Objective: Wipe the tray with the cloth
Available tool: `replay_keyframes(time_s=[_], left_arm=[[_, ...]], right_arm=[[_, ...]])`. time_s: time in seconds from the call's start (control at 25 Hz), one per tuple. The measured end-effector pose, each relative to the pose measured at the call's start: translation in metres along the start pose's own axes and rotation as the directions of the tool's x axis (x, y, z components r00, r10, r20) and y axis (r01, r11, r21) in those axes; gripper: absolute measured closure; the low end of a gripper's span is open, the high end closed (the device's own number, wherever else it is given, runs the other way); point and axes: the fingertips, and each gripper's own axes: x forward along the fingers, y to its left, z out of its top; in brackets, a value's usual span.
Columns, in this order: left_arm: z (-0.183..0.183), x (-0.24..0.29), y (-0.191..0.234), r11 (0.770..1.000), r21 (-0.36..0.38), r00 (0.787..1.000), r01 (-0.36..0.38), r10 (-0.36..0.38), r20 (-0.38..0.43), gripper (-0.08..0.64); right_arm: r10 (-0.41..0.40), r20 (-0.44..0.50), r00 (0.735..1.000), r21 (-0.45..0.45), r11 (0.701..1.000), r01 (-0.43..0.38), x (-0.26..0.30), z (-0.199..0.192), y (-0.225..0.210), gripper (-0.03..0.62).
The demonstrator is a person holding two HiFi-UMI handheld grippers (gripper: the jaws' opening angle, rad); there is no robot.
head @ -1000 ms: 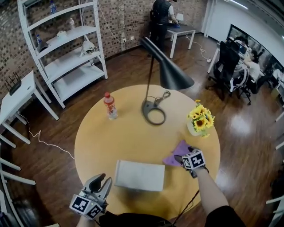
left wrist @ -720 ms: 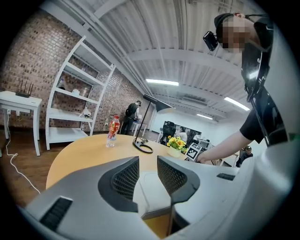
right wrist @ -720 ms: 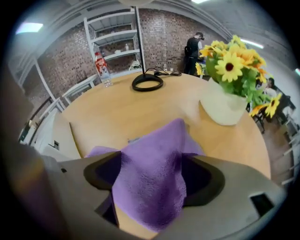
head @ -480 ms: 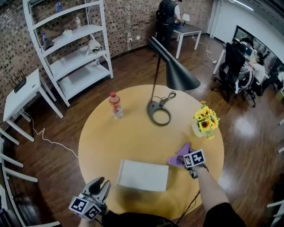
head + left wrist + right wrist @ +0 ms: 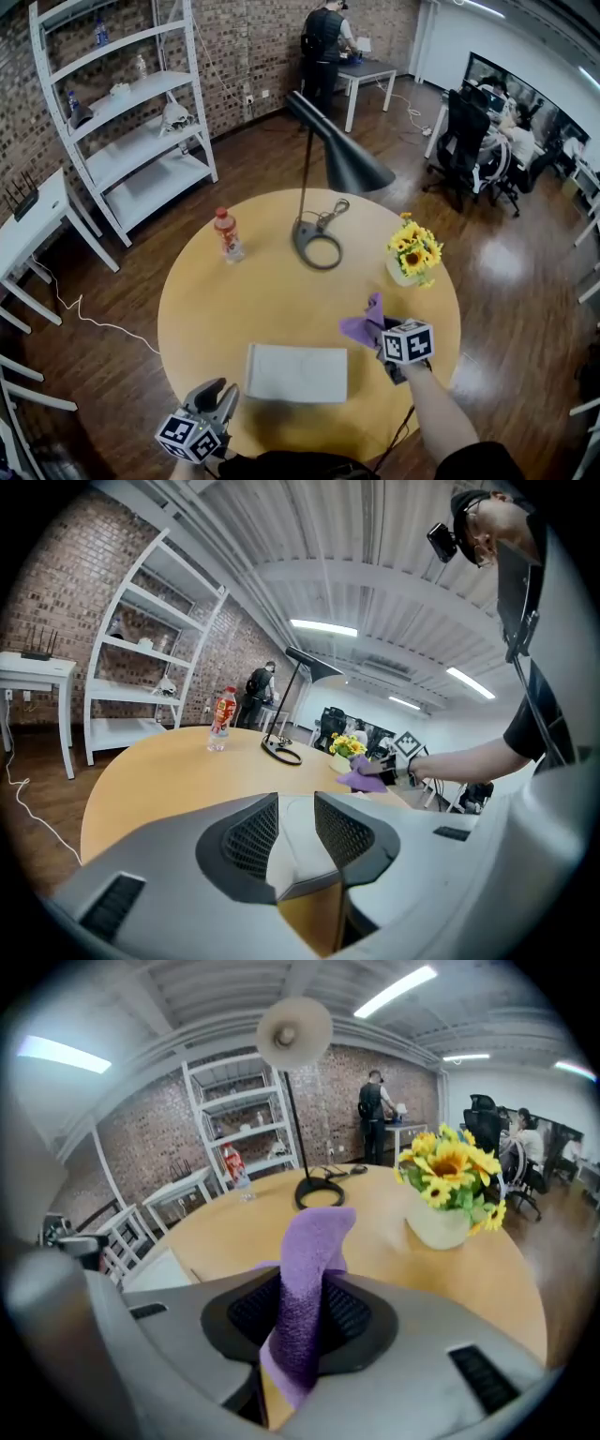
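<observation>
Grey tongs (image 5: 217, 390) carry marker cubes (image 5: 188, 437); sleeve (image 5: 480, 461) seemingly black.

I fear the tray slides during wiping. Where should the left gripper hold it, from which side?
Probably the near left corner of the tray, approached low from the person's side: it lies flat, and the left gripper sits close to that corner.
</observation>
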Motion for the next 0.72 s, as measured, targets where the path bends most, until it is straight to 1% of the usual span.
replay_keyframes(time_s=[0.08, 0.16, 0.24, 0.28, 0.32, 0.4, 0.52, 0.64, 0.72], left_arm=[[-0.008, 0.005, 0.006, 1.0, -0.002, 1.0, 0.01, -0.01, -0.017, 0.448], [-0.014, 0.008, 0.01, 1.0, -0.01, 0.999, 0.027, -0.028, -0.034, 0.448], [-0.019, 0.014, 0.014, 0.999, -0.017, 0.997, 0.05, -0.051, -0.055, 0.448], [-0.023, 0.017, 0.015, 0.998, -0.02, 0.995, 0.064, -0.065, -0.069, 0.448], [-0.026, 0.021, 0.016, 0.997, -0.024, 0.993, 0.078, -0.08, -0.084, 0.448], [-0.031, 0.026, 0.016, 0.994, -0.033, 0.988, 0.108, -0.111, -0.103, 0.448], [-0.036, 0.026, 0.012, 0.99, -0.031, 0.983, 0.139, -0.142, -0.113, 0.448], [-0.041, 0.022, 0.011, 0.987, -0.028, 0.981, 0.161, -0.163, -0.109, 0.448], [-0.043, 0.018, 0.013, 0.986, -0.035, 0.98, 0.164, -0.167, -0.105, 0.448]], right_arm=[[0.048, 0.088, 0.995, 0.019, 0.999, -0.05, -0.017, 0.025, 0.031, 0.488], [0.126, 0.137, 0.982, 0.037, 0.99, -0.133, -0.025, 0.044, 0.08, 0.488], [0.209, 0.137, 0.968, 0.044, 0.975, -0.217, -0.023, 0.051, 0.137, 0.488], [0.24, 0.121, 0.963, 0.043, 0.968, -0.247, -0.017, 0.05, 0.166, 0.488], [0.256, 0.097, 0.962, 0.036, 0.965, -0.26, -0.008, 0.047, 0.192, 0.488], [0.234, 0.028, 0.972, -0.002, 0.972, -0.234, 0.018, 0.032, 0.232, 0.488], [0.159, -0.057, 0.986, -0.072, 0.984, -0.163, 0.054, 0.012, 0.27, 0.488], [0.067, -0.062, 0.996, -0.134, 0.988, -0.075, 0.077, 0.011, 0.282, 0.488], [0.012, -0.085, 0.996, -0.189, 0.982, -0.028, 0.086, 0.002, 0.279, 0.488]])
